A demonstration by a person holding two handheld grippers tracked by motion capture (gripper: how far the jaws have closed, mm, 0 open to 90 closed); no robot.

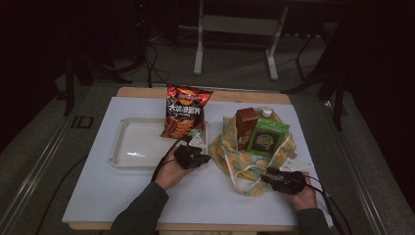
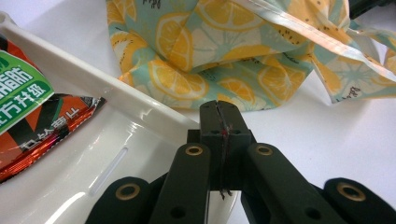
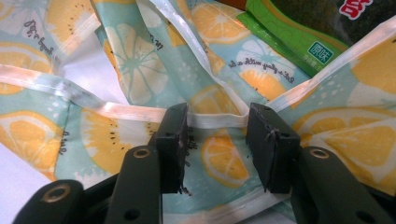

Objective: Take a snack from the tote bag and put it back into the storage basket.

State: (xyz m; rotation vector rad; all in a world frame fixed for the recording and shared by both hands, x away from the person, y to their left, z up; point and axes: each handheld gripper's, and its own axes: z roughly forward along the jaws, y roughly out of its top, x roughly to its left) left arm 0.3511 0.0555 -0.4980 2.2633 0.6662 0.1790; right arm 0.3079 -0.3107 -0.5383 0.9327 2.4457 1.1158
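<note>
**Open jaws at the lemon bag's hem, closed jaws by the tray**

Nearest the table's front edge: right gripper point(image 1: 285, 180), held in a hand at the near right corner of the lemon-print bag point(image 1: 254, 156). Jaws parted in the right gripper view, set down over the bag's cloth, with a pale hem strip point(image 3: 215, 119) running across the gap between the two black pads. Not pinched on anything; the cloth lies between and under them.

A little farther in, left of the bag: left gripper point(image 1: 192, 157), at the near right corner of the white tray point(image 1: 128, 147). Jaws pressed together in the left gripper view, pad against pad, nothing between them. Tips hanging over the tray's rim, pointing toward the bag's side, just short of the cloth.

Beyond that, the bag itself, slumped open on the white table top point(image 1: 98, 191), right of the tray and just beside it. Standing inside: a brown carton point(image 1: 244, 127) at the left, a green packet point(image 1: 266, 138) leaning to its right, and a white cap point(image 1: 266, 112) peeking behind both.

Left of the bag and farther back: a red chip bag point(image 1: 185, 111), lower end resting in the tray's far right corner, upper end reaching past the tray's far rim.
</note>
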